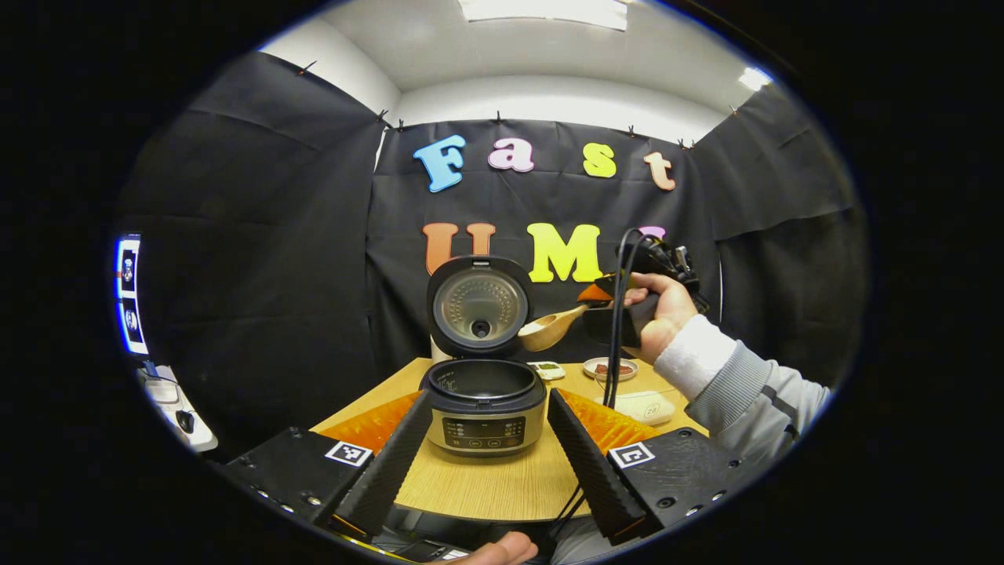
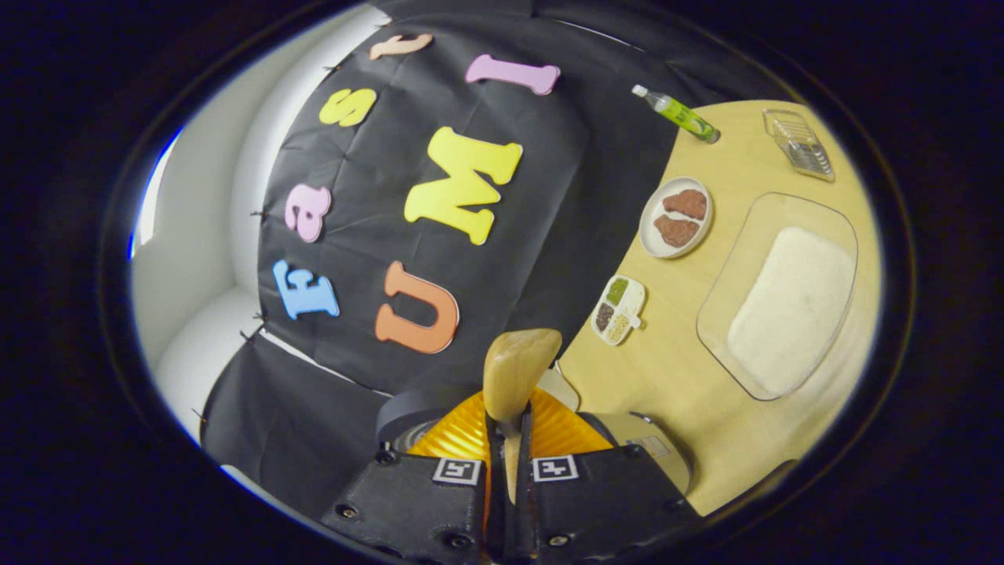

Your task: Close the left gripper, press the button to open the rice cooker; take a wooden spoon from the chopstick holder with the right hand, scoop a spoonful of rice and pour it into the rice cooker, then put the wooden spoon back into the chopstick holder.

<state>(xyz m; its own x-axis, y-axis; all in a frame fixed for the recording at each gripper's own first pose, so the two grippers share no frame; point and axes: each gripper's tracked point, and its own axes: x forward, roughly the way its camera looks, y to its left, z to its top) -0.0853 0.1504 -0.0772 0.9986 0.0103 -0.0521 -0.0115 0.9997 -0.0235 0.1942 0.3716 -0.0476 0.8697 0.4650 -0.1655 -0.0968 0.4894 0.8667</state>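
Rice cooker open on counter; left hand-held gripper fingers apart; right hand-held gripper clamped on wooden spoon, raised beside the lid

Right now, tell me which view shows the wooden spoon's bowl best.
The left gripper view: there the wooden spoon shows side-on beside the rice cooker's raised lid, with rice visible in its bowl. The right gripper view shows the spoon from behind, its handle clamped in the right gripper, bowl contents hidden.
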